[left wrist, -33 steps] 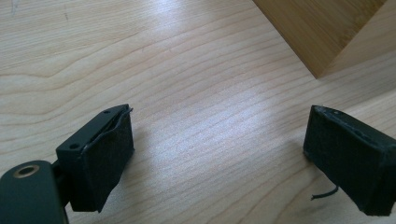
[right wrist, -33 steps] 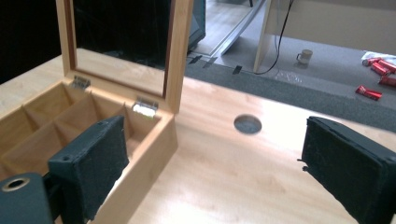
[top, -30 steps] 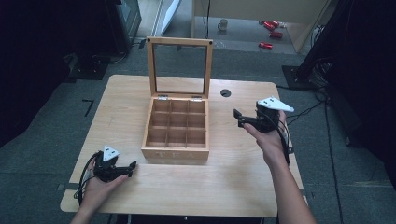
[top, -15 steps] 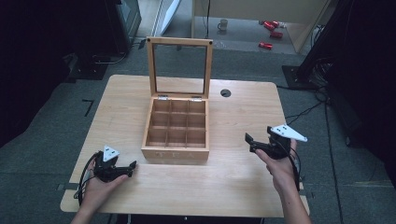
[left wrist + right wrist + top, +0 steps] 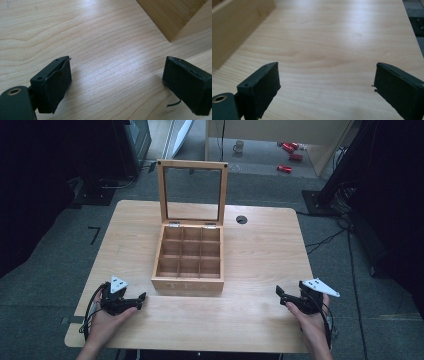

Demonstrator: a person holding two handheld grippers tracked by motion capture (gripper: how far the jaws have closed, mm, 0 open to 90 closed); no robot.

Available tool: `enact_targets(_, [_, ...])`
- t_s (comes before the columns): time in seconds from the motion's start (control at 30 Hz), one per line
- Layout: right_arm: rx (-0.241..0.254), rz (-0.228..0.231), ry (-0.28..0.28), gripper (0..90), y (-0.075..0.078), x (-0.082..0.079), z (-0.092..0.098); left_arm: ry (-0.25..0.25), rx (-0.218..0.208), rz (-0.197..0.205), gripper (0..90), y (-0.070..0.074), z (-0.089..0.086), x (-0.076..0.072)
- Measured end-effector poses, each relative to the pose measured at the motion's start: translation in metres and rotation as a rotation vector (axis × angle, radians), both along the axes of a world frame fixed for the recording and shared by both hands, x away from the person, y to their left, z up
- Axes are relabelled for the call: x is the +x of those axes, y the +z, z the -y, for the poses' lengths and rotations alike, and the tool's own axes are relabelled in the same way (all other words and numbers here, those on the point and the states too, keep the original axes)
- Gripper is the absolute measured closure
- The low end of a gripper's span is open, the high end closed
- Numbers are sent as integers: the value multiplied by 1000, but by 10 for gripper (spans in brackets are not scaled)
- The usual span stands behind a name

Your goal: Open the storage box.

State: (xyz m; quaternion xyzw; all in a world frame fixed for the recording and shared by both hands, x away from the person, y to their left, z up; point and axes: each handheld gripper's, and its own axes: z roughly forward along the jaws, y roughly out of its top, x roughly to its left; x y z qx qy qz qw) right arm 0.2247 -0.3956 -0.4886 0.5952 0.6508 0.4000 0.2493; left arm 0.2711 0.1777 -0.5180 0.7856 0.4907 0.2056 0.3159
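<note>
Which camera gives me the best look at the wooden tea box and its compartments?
The high view: the tea box shows whole, lid upright, all nine compartments visible and apparently empty. The left gripper view catches just one outer corner; the right gripper view shows a stretch of its side wall.

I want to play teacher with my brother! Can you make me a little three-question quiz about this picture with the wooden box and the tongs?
1. True or false: the lid of the tea box stands open.
2. How many little compartments does the box have inside? A) four B) nine C) twelve
3. Fill in the missing word: the left tongs and the right tongs are both ____, holding nothing.

Key:
1. True. The glass lid stands upright behind the box.
2. B, nine, in three rows of three, and all look empty.
3. Open. In both gripper views the jaws stand wide apart over the bare table.
</note>
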Motion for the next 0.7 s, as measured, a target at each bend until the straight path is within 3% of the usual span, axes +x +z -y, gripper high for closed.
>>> enact_targets(0.2, [-111,-47,-30,67,-20,-5,9,1,0,0,87,0,0,0])
enact_targets(0.37, [-116,-72,-40,66,-24,-8,11,1,0,0,87,0,0,0])
enact_targets(0.57, [-197,-140,-36,64,-34,-7,5,1,0,0,87,0,0,0])
enact_targets(0.7, [-196,-138,-37,66,-35,-7,4,1,0,0,87,0,0,0])
